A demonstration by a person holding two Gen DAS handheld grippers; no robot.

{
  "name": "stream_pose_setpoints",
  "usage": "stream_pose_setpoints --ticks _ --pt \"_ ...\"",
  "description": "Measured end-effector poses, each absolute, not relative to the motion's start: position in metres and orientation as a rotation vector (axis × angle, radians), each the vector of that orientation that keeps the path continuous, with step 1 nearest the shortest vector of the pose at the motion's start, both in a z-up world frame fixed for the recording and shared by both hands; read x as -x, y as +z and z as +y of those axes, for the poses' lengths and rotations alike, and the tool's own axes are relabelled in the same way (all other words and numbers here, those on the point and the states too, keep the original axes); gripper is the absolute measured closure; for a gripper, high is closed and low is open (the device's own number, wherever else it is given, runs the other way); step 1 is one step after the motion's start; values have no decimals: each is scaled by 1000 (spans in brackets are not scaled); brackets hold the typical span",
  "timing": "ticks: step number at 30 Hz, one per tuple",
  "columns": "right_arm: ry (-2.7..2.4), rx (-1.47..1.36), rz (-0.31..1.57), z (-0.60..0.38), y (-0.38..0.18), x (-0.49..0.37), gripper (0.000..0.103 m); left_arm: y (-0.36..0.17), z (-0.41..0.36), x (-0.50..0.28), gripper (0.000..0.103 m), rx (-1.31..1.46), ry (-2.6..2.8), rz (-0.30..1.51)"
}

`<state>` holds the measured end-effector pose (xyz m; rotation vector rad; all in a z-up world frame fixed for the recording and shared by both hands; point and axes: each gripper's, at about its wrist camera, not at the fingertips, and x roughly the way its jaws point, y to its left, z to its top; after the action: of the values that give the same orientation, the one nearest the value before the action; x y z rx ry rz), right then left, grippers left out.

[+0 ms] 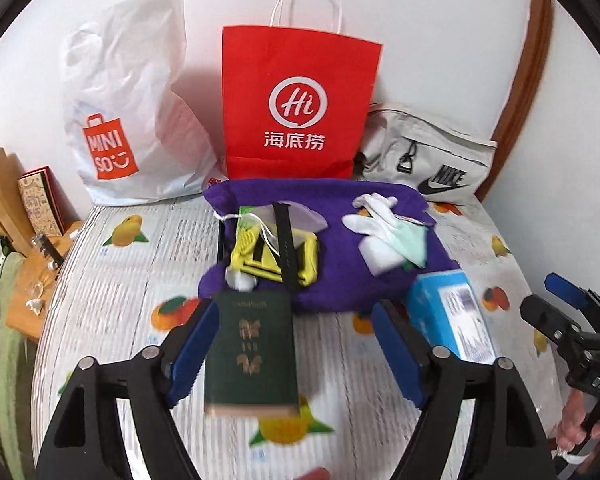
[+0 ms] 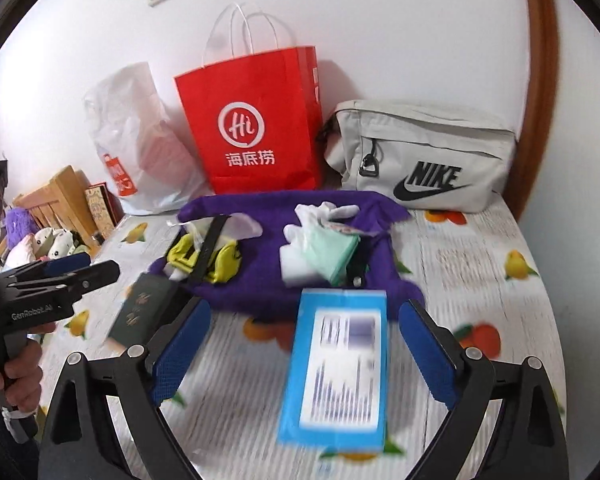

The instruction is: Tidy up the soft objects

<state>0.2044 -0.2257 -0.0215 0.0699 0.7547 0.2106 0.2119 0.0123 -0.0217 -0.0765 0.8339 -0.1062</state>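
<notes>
A purple cloth (image 1: 339, 280) (image 2: 268, 276) lies spread on the fruit-print table. On it lie a yellow pouch with a black strap (image 1: 274, 258) (image 2: 208, 256) and white gloves with a pale green mask (image 1: 387, 236) (image 2: 319, 248). A dark green booklet (image 1: 252, 356) (image 2: 144, 312) lies between the open fingers of my left gripper (image 1: 292, 344), touching neither pad. A blue box (image 2: 339, 364) (image 1: 451, 316) lies between the open fingers of my right gripper (image 2: 303, 348). Each gripper shows at the edge of the other's view.
Against the wall stand a white Miniso plastic bag (image 1: 120, 120) (image 2: 136, 152), a red paper bag (image 1: 300, 108) (image 2: 256, 128) and a grey Nike pouch (image 1: 431, 164) (image 2: 419, 156). A wooden shelf with small items (image 1: 24, 216) is at the left table edge.
</notes>
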Motion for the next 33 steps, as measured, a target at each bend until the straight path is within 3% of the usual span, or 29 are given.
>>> stream_pose_setpoints --ticks 5,12,15,33 --pt "215 -120 740 -230 -8 -154 8 -8 7 -166 15 66 -103 789" --pt "139 -85 687 -230 1 -89 7 2 2 -104 12 45 -80 745" --pt "118 -64 676 -230 2 -71 1 4 1 -82 11 43 -62 717" --pt "81 -49 614 -234 5 -8 1 7 -8 -21 11 15 -24 671"
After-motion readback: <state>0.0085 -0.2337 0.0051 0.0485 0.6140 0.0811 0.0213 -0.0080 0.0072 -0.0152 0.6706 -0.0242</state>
